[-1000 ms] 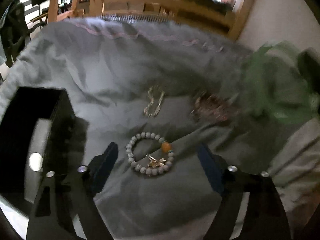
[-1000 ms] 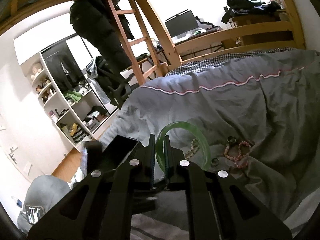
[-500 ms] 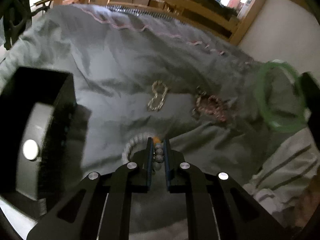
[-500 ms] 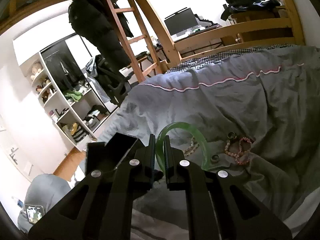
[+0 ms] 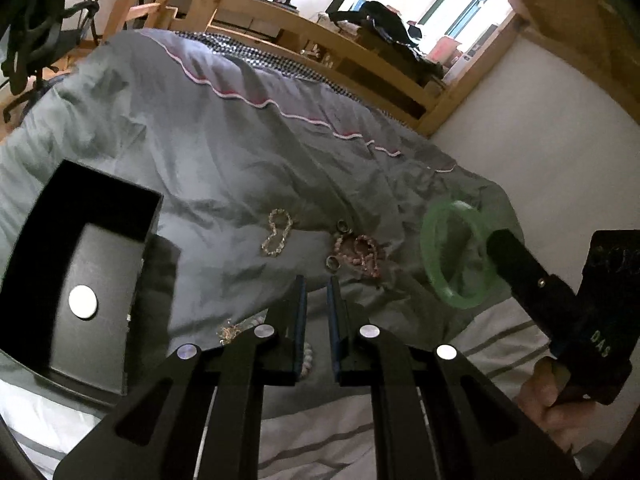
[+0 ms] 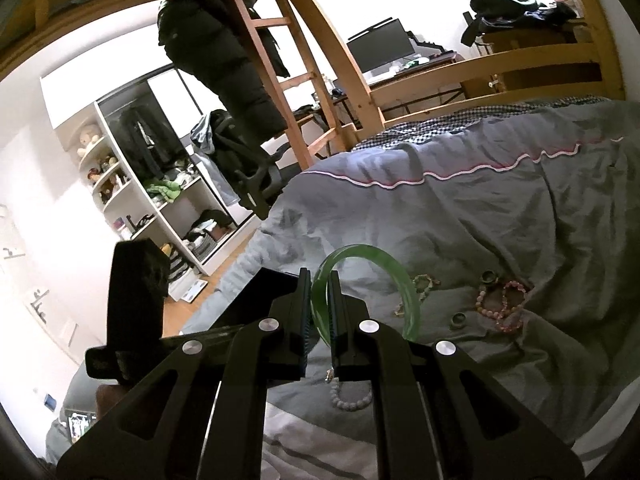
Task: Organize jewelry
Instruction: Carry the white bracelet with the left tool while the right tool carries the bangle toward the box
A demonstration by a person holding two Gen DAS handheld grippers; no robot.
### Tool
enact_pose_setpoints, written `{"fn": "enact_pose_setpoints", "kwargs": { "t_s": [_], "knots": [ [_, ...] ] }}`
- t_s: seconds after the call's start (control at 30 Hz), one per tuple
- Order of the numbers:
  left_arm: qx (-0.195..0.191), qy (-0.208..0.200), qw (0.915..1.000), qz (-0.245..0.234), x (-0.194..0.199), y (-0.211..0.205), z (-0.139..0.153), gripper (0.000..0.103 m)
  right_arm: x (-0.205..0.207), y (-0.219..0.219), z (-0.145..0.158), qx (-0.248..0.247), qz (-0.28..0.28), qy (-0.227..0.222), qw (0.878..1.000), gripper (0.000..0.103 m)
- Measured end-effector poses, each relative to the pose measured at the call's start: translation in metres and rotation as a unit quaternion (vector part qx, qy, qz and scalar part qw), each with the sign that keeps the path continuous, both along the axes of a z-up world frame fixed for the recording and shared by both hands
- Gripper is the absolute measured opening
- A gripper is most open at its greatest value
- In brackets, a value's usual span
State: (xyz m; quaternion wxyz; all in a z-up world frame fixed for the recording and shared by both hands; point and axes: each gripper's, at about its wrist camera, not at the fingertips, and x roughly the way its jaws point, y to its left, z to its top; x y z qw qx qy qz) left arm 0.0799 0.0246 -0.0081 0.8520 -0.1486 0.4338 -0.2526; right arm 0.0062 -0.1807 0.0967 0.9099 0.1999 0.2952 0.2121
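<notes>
lifted off the grey duvet (image 5: 220, 140) of the bed, the left gripper (image 5: 316, 284) now sits higher than a second ago, when its fingers stood wide apart around the white bead bracelet (image 5: 306, 354). they have just been closing and are now drawn to a narrow slit. beads show at the inner edge of one finger and the gold charm peeks out to its left, so the bracelet appears pinched and raised. that would leave it ready to go to the black box (image 5: 100, 184), open just to the left.

the right gripper (image 6: 319, 274) has hardly shifted, its fingers clamped on the rim of the green bangle (image 6: 400, 276), held above the bed.

from the left wrist, the box's inside with its pale round disc is plain, as is the hand (image 5: 536, 396) gripping the right tool. the right wrist view mostly hides the box behind its own fingers, but shows the bracelet's loop below them; whether it hangs free or touches the duvet cannot be told.

a gold chain (image 5: 276, 232), pink bead strands (image 5: 368, 252) and small rings (image 5: 333, 263) still lie loose on the duvet.
</notes>
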Motion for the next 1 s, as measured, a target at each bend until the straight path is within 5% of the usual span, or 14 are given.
{"fn": "enact_pose_setpoints", "kwargs": {
  "t_s": [0.27, 0.37, 0.5, 0.57, 0.7, 0.77, 1.0],
  "knots": [
    [0.021, 0.004, 0.9998, 0.004, 0.0, -0.003, -0.009, 0.014, -0.002, 0.003, 0.0, -0.002, 0.001, 0.0, 1.0, 0.009],
    [0.045, 0.017, 0.9988, 0.0, 0.001, -0.014, -0.029, 0.066, -0.001, 0.002, 0.0, 0.0, 0.0, 0.002, 1.0, 0.009],
    [0.081, 0.034, 0.9958, -0.027, 0.001, -0.036, -0.065, 0.069, -0.001, 0.002, -0.002, 0.0, -0.001, 0.006, 1.0, 0.009],
    [0.099, 0.04, 0.9935, -0.04, 0.001, -0.046, -0.079, 0.066, 0.0, 0.002, -0.005, -0.001, -0.001, 0.009, 1.0, 0.009],
    [0.13, 0.066, 0.9873, -0.061, 0.001, -0.056, -0.103, 0.018, 0.0, 0.004, -0.008, -0.002, 0.0, 0.013, 1.0, 0.009],
    [0.122, 0.067, 0.9882, -0.064, 0.001, -0.054, -0.101, 0.008, 0.0, 0.004, -0.008, -0.002, 0.001, 0.014, 1.0, 0.009],
    [0.066, 0.054, 0.9954, -0.043, 0.001, -0.032, -0.071, 0.008, -0.001, 0.002, -0.004, 0.001, 0.0, 0.009, 1.0, 0.009]
  ]
}}
